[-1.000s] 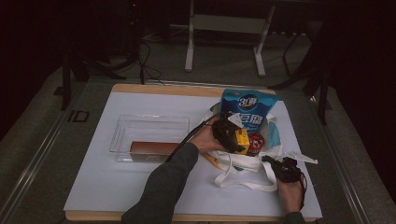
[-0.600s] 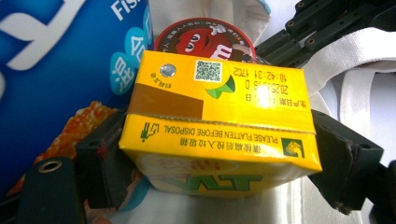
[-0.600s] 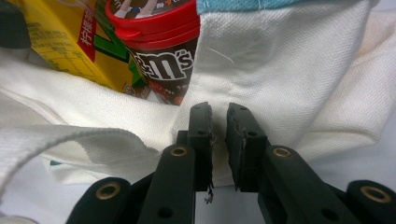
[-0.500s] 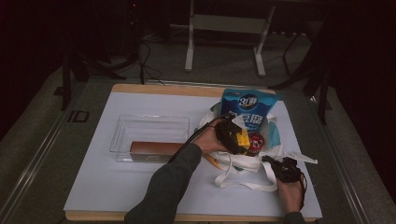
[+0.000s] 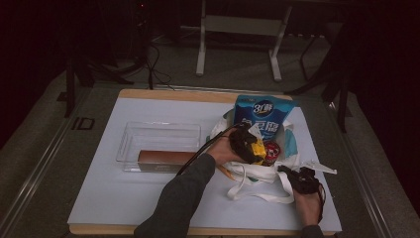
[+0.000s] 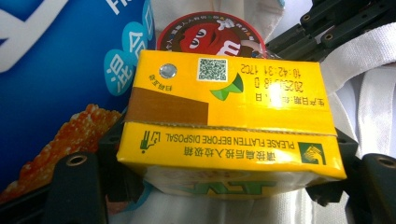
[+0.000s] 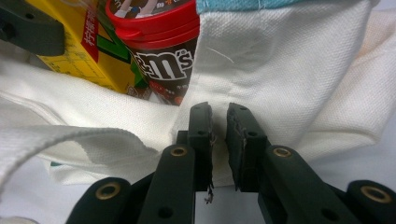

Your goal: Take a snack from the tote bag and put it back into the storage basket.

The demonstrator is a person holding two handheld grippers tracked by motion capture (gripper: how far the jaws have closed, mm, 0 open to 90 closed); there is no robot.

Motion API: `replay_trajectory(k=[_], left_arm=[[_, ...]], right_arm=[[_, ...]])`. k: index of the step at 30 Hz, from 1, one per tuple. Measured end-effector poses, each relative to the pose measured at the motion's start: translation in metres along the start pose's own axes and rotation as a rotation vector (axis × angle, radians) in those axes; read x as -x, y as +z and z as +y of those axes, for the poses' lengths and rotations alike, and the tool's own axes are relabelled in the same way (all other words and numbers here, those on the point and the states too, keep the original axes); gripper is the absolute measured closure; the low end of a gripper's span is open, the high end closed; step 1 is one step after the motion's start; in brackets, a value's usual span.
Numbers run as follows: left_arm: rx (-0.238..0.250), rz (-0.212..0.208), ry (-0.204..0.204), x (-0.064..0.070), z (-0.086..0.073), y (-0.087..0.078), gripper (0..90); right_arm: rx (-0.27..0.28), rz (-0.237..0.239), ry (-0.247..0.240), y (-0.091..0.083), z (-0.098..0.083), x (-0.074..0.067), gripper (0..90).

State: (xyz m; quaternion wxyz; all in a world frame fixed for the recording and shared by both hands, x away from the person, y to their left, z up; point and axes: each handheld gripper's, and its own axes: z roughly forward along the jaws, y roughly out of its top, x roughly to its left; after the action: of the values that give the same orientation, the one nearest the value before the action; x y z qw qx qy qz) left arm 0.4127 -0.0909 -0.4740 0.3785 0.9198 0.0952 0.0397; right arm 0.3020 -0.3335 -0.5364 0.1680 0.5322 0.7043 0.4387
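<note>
A white cloth tote bag [image 5: 257, 174] lies open on the mat, with a blue snack bag [image 5: 262, 115] standing in its mouth. My left gripper [image 5: 249, 145] reaches into the opening. Its jaws have just been closing and now press on both ends of a yellow drink carton [image 6: 224, 102], which is between them. Just beyond the carton stands a red-lidded M&M's tub [image 6: 210, 35]. My right gripper [image 7: 219, 126] is at the bag's near right corner, pinched shut on the cloth rim [image 7: 289, 70]. The tub [image 7: 159, 37] and carton rise behind that rim.
A clear plastic tray [image 5: 158, 130] sits left of the bag, with a long brown box [image 5: 163, 157] along its near side. The bag's handles [image 5: 262, 197] trail over the white mat toward the front edge. Dark floor and table legs lie beyond the table.
My left hand has edged slightly toward the bag's mouth with the yellow carton. My right hand has stayed on the bag's rim.
</note>
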Motion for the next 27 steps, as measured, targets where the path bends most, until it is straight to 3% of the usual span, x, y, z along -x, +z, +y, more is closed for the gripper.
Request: replay_trajectory(k=[16,27], left_arm=[[-0.043,0.015,0.021,0.004,0.003,-0.005,28.8],[-0.026,0.033,0.031,0.005,0.006,-0.019,28.8]], right_arm=[[0.000,0.006,0.001,0.000,0.000,0.001,80.0],[0.000,0.005,0.000,0.000,0.000,0.001,80.0]])
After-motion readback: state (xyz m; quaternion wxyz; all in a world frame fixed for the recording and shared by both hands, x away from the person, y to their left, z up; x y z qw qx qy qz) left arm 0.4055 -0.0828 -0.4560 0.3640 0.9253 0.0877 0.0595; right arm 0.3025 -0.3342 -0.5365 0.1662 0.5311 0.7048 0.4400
